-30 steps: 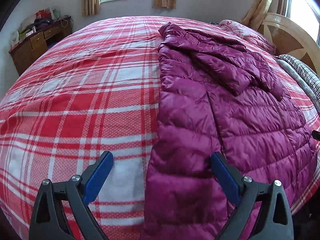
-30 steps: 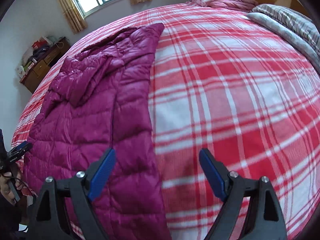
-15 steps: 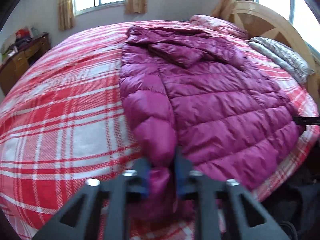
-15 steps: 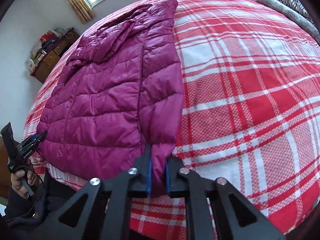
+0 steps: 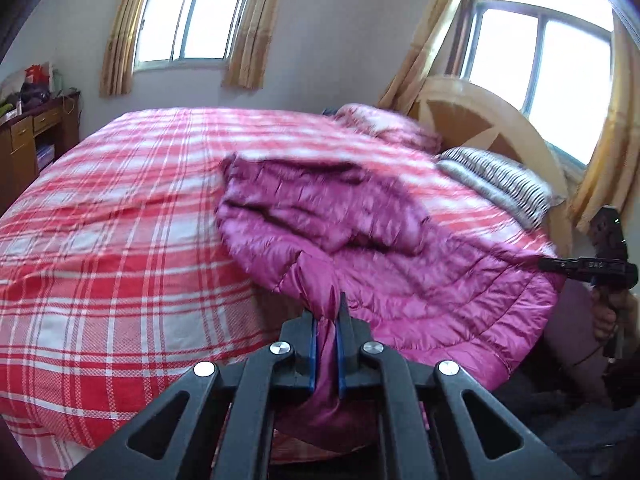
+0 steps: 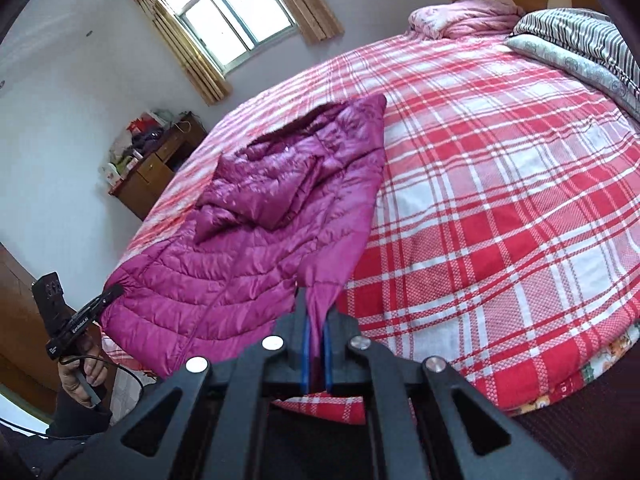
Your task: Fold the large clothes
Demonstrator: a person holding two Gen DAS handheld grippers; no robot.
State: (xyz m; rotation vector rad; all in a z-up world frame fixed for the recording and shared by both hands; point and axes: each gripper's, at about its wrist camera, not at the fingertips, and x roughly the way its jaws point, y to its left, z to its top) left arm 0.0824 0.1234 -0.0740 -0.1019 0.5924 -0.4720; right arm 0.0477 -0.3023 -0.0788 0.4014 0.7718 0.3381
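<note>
A magenta quilted puffer jacket (image 5: 400, 256) lies on the red-and-white plaid bed (image 5: 120, 240), hood end toward the far side. My left gripper (image 5: 326, 312) is shut on the jacket's hem at one corner, the fabric bunched between its blue pads and pulled up off the bed. My right gripper (image 6: 316, 316) is shut on the hem at the other corner of the jacket (image 6: 248, 248), also lifted. Each view shows the other gripper out at the jacket's far edge: the right one (image 5: 560, 266) and the left one (image 6: 108, 296), held in a hand.
A wooden headboard (image 5: 480, 120) with a striped pillow (image 5: 496, 184) and a pink quilt (image 5: 384, 124) bounds one end of the bed. A cluttered wooden desk (image 6: 160, 168) stands by the wall under the curtained window (image 6: 236, 12). Plaid cover (image 6: 500, 200) stretches beside the jacket.
Both grippers went from open above the hem to shut on it. They have since risen and tilted up, lifting the jacket's near edge off the bed.
</note>
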